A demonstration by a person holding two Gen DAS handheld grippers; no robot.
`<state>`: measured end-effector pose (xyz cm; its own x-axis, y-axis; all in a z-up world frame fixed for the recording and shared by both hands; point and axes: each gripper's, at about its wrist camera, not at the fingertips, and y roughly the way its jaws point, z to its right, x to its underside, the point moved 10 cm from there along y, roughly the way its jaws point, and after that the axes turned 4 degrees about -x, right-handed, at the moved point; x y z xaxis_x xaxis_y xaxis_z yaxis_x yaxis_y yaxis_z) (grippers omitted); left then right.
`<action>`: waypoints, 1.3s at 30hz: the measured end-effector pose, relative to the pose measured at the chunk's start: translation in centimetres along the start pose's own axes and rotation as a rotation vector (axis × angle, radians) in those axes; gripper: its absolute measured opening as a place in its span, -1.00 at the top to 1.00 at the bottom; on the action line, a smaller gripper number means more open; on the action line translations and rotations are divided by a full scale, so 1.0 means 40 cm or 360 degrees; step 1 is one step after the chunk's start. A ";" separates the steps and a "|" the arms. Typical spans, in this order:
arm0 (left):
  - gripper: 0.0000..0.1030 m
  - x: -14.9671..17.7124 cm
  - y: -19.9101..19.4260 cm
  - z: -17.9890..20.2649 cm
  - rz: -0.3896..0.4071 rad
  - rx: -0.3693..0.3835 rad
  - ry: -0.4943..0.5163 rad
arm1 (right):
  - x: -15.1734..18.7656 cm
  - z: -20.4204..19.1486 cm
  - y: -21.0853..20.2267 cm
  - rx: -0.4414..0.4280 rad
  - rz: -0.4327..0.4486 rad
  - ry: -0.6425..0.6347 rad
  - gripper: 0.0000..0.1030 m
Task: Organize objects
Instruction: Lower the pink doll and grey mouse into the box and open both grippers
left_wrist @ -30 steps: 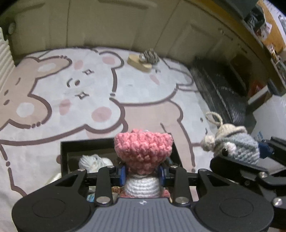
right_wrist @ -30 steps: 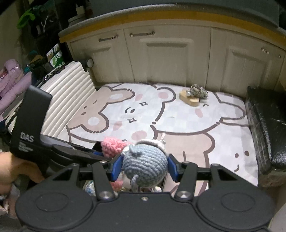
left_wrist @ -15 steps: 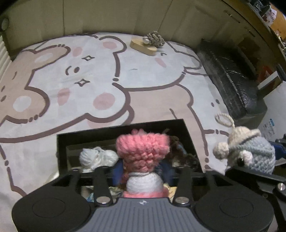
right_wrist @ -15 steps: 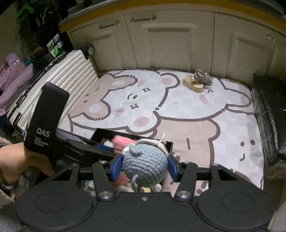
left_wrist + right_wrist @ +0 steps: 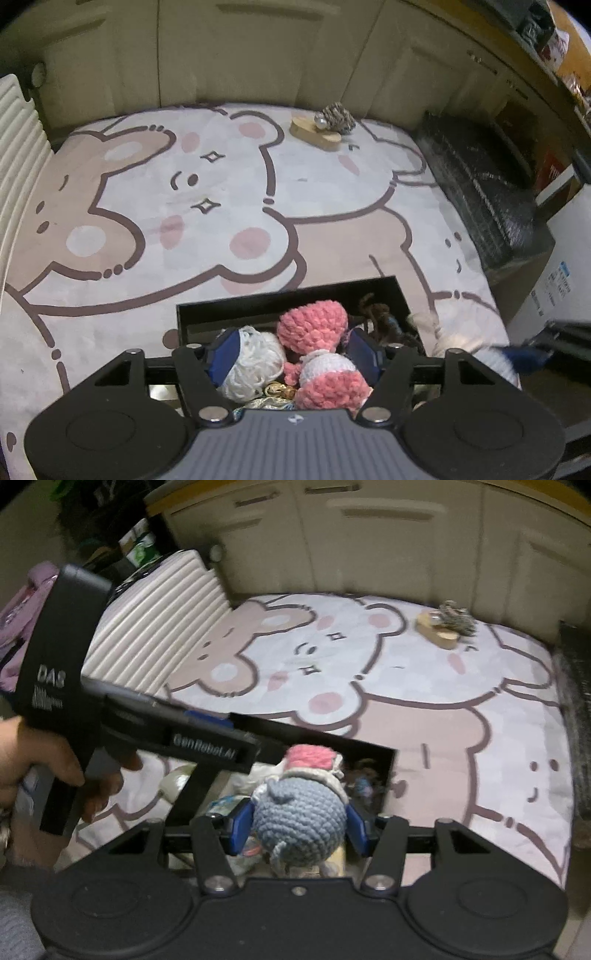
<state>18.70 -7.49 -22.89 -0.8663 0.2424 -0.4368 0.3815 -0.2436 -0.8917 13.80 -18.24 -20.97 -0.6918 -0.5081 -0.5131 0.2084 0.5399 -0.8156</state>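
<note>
A pink and white crochet toy (image 5: 314, 332) lies in the black box (image 5: 288, 300) on the rug, against a white yarn ball (image 5: 258, 356). My left gripper (image 5: 294, 350) hangs over the box with its jaws opening. The toy sits loose between the blue pads (image 5: 226, 353), not pressed. My right gripper (image 5: 297, 827) is shut on a blue-grey crochet toy (image 5: 299, 818) just above the box (image 5: 332, 740). That toy also shows blurred at the right edge of the left wrist view. A hand (image 5: 37, 764) holds the left gripper's handle.
A wooden piece with a pinecone-like figure (image 5: 325, 127) sits at the rug's far side by cream cabinets (image 5: 388, 535). A white ribbed suitcase (image 5: 155, 627) borders the rug on the left and a black wrapped block (image 5: 487, 199) on the right. Several small items fill the box.
The left jaws have spread and the pink toy has sunk from between the pads into the box. The right gripper has tilted down over the box with the blue-grey toy.
</note>
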 end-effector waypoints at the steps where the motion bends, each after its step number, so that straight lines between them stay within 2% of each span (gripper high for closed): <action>1: -0.38 -0.004 -0.006 -0.004 0.0014 -0.0003 -0.0002 | 0.000 -0.013 0.006 -0.0019 -0.0006 -0.0014 -0.05; 12: -0.48 -0.017 -0.037 -0.080 0.0065 -0.0030 -0.0088 | -0.006 -0.151 0.080 -0.0222 -0.0087 -0.0159 -0.05; 17: -0.66 -0.023 -0.045 -0.107 0.0082 -0.0040 -0.0115 | -0.002 -0.182 0.119 -0.0252 -0.0121 -0.0180 -0.11; 19: -0.71 -0.021 -0.044 -0.110 0.0075 -0.0044 -0.0112 | -0.006 -0.178 0.129 -0.0218 -0.0121 -0.0185 -0.40; 27: -0.78 -0.007 -0.037 -0.113 0.0036 -0.0064 -0.0046 | -0.003 -0.137 0.133 -0.0069 -0.0203 -0.0189 -0.45; 39: -0.85 -0.008 -0.043 -0.106 0.0039 -0.0092 -0.0023 | -0.027 -0.061 0.096 0.0011 -0.0146 -0.0046 -0.60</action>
<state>19.70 -3.18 -21.72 -0.8608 0.2236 -0.4571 0.4202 -0.1944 -0.8864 13.64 -13.98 -22.88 -0.6880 -0.5743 -0.4436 0.1499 0.4856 -0.8612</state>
